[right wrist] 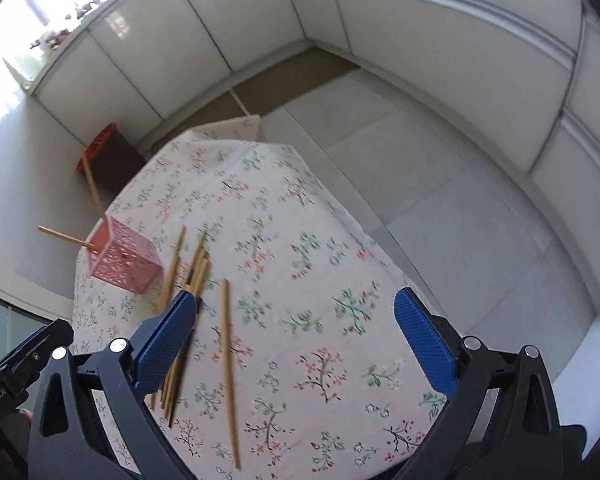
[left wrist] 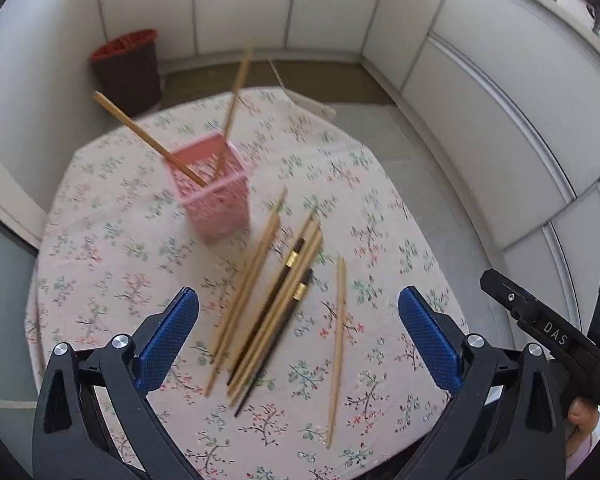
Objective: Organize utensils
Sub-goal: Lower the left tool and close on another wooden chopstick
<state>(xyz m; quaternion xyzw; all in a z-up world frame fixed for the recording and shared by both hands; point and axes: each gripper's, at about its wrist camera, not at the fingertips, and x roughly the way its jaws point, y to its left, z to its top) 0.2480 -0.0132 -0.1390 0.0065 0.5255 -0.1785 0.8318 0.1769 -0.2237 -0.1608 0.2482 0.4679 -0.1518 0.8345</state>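
We hold both tongs above the bench (left wrist: 100,240) — its cloth is floral. Left tongs (left wrist: 298,336) gape wide with nothing between the blue pads; below them lies the chopstick pile (left wrist: 268,300), pale wooden sticks mixed with dark ones banded in gold. One single chopstick (right wrist: 228,364) lies apart, just to the pile's right. Right tongs (right wrist: 296,340) also spread fully, empty, over bare cloth beside that stick. The pink holder (left wrist: 216,192) stands beyond the pile — two sticks lean out of it. A brown bin (left wrist: 130,70) sits on the floor beyond.
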